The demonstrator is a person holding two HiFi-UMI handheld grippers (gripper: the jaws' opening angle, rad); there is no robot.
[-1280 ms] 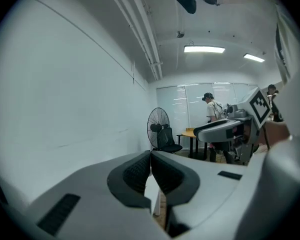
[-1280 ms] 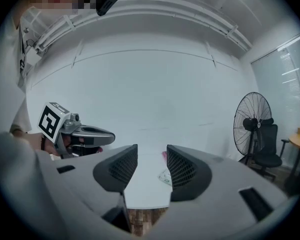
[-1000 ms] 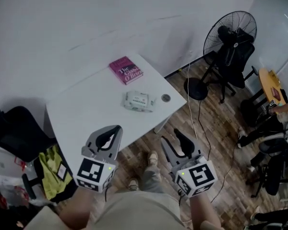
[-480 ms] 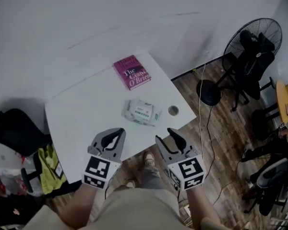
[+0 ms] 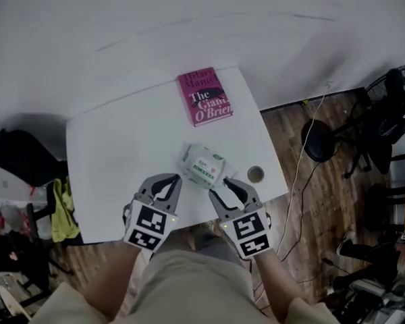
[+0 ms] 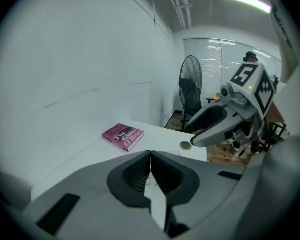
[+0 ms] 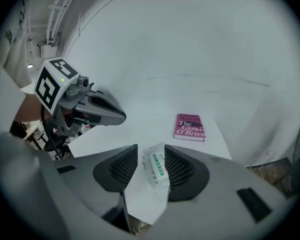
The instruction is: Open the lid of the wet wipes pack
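One wipes pack (image 5: 204, 167), one book (image 5: 205, 98), left hand-held gripper (image 5: 170, 179) pressed together, right hand-held gripper (image 5: 221, 186) spread.

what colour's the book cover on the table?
The book has a magenta-pink cover with white and black lettering; head view shows it best.

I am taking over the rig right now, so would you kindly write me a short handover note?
Left gripper: jaws shut, empty, above the near edge of the table.
Right gripper: jaws open, aimed at the wet wipes pack, not closed on it.
Pack lies flat on the table, book behind it.
Done: nothing yet; the lid looks closed. Left: open the lid.
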